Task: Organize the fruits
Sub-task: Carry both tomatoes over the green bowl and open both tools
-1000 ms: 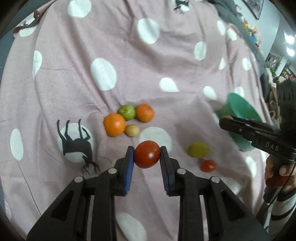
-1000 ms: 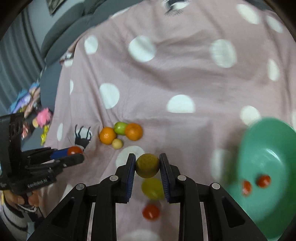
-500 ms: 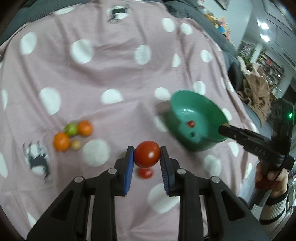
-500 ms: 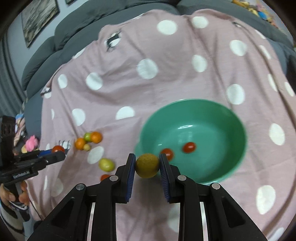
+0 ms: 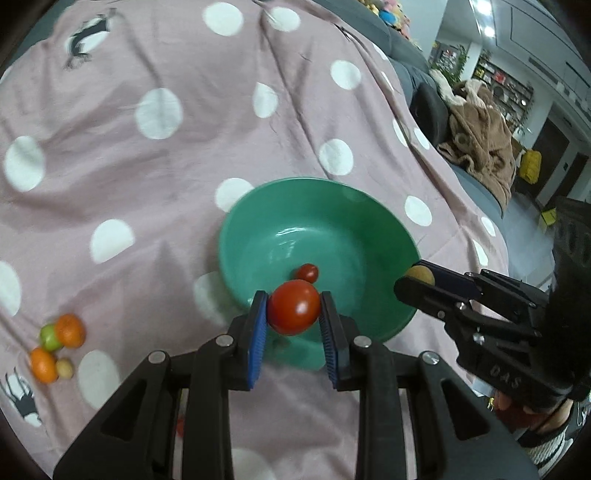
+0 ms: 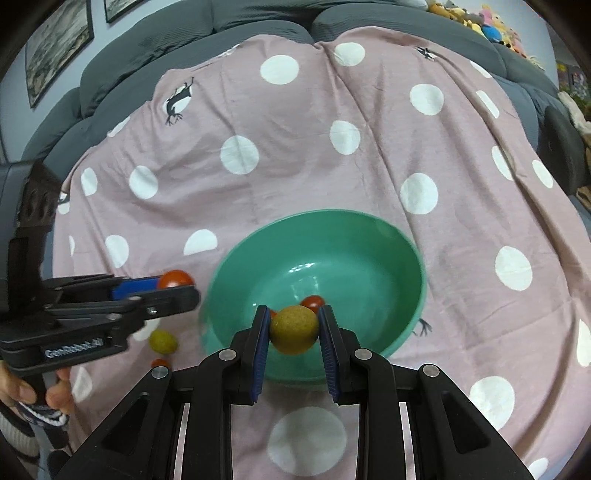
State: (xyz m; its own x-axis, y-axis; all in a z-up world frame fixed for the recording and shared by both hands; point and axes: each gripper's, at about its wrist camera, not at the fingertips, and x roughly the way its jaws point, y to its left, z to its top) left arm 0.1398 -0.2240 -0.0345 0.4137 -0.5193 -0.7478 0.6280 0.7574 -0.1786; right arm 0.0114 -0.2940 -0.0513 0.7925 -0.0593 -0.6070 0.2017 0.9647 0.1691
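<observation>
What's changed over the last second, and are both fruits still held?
Both tools carried their fruit from the loose fruit to the green bowl. The left tool stays shut on the red tomato, the right tool on the brownish-yellow fruit. Nothing was let go; the orange-and-green cluster stayed put.

A home living room – grey sofa [image 6: 192, 33], framed pictures [image 6: 55, 48], plush toys [image 6: 487, 26]

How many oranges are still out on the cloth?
2. Both sit in the small cluster at the lower left of the left wrist view: one orange beside the green fruit, the other orange just below it. Others may be hidden behind the grippers.
</observation>
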